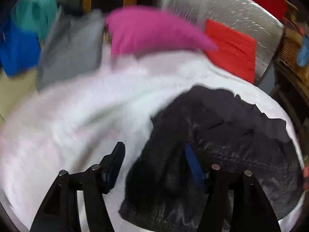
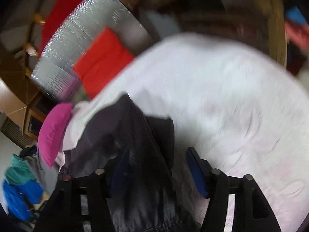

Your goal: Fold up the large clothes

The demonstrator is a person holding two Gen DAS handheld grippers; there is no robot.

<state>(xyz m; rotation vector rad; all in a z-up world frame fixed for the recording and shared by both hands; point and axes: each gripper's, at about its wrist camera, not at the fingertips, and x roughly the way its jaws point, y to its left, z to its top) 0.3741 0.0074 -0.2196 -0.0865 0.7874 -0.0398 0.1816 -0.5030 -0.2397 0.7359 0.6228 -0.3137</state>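
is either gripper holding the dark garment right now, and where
Neither holds it. The left gripper and right gripper both stand open above the crumpled black garment on the white sheet, pads not pressing.

Left gripper (image 1: 154, 154): pitched downward, jaws spread apart, the two dark fingers well separated; blue pad visible on its right finger (image 1: 193, 164). Pads press on nothing.

Right gripper (image 2: 154, 164): likewise pitched downward, jaws apart; blue pad clear on the right finger (image 2: 197, 174), left finger blurred. Not clamped.
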